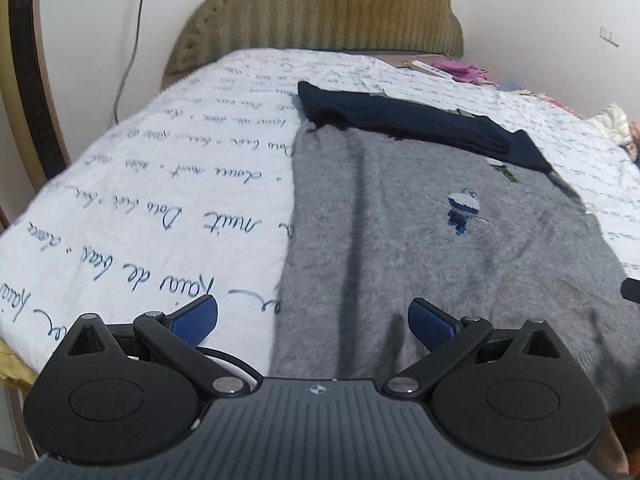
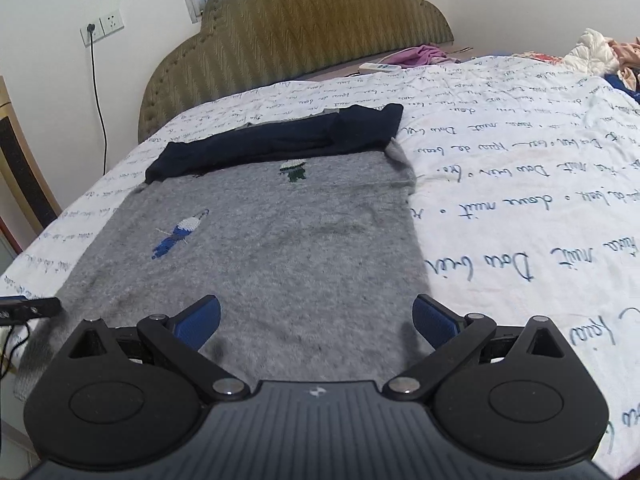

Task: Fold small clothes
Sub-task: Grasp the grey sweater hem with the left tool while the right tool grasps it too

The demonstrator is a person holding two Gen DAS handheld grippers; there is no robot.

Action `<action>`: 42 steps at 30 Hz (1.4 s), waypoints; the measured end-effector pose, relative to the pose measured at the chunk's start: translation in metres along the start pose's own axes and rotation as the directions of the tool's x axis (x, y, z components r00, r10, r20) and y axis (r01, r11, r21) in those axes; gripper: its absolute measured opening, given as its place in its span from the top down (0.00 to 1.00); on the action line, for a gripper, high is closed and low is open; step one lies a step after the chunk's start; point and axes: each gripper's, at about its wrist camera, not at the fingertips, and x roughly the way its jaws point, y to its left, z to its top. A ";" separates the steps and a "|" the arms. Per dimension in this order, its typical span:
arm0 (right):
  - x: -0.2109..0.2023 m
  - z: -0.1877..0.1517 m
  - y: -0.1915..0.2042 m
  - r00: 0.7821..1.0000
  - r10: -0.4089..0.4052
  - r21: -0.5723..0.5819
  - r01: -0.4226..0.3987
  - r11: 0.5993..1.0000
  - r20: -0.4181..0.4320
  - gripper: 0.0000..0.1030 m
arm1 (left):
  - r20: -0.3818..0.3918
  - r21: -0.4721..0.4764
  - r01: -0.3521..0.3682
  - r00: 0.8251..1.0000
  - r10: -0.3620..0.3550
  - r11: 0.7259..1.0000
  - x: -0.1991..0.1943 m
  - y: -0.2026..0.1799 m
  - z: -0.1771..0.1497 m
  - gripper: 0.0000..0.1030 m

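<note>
A small grey knitted sweater with little embroidered figures lies flat on the bed. Its dark navy sleeves are folded across its far end. My left gripper stands open over the sweater's near left edge, with one blue pad over the sheet and the other over the grey knit. My right gripper is open too, hovering above the near right part of the sweater, nothing between its fingers. The left gripper's tip shows at the left of the right wrist view.
The bed has a white sheet printed with blue handwriting and a padded olive headboard. A remote, purple cloth and more clothes lie at the far right. A wall socket with a cable is at left.
</note>
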 end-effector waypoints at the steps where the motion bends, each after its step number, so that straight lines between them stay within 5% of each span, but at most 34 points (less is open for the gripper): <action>1: -0.001 -0.001 -0.001 1.000 -0.002 -0.004 0.002 1.000 -0.001 0.00 | -0.008 -0.006 0.034 0.999 -0.034 0.999 -0.001 0.005 -0.001 0.01; 8: -0.014 -0.005 -0.033 1.000 -0.002 0.061 0.004 0.998 -0.029 0.00 | -0.098 -0.095 0.238 0.964 -0.247 0.967 0.005 0.027 -0.014 0.16; 17: -0.033 -0.017 -0.076 0.997 0.043 0.173 -0.032 0.984 -0.061 0.00 | -0.138 -0.001 0.293 0.947 -0.291 0.956 0.000 0.016 -0.020 0.20; 24: -0.035 -0.025 -0.071 0.994 0.042 0.139 -0.028 0.990 -0.096 0.01 | -0.138 0.039 0.293 0.948 -0.285 0.955 0.001 0.011 -0.024 0.29; 30: -0.031 -0.033 -0.049 0.984 0.099 0.097 -0.086 0.992 -0.145 0.35 | -0.131 0.006 0.305 0.944 -0.302 0.952 0.003 0.013 -0.022 0.54; 31: -0.031 -0.034 -0.043 0.983 0.108 0.079 -0.097 0.992 -0.148 0.47 | -0.132 0.008 0.305 0.944 -0.301 0.952 0.003 0.012 -0.022 0.70; 33: -0.028 -0.035 -0.031 0.979 0.128 0.061 -0.120 0.991 -0.158 0.70 | -0.139 -0.002 0.312 0.941 -0.309 0.950 0.003 0.010 -0.022 0.84; 35: -0.025 -0.037 -0.020 0.982 0.111 0.025 -0.109 0.994 -0.151 0.88 | -0.137 -0.014 0.307 0.942 -0.306 0.952 0.004 0.008 -0.022 0.86; 42: -0.030 -0.024 -0.001 0.996 0.073 -0.056 -0.076 0.996 -0.042 0.92 | -0.090 0.028 0.261 0.962 -0.258 0.965 -0.009 -0.009 -0.010 0.88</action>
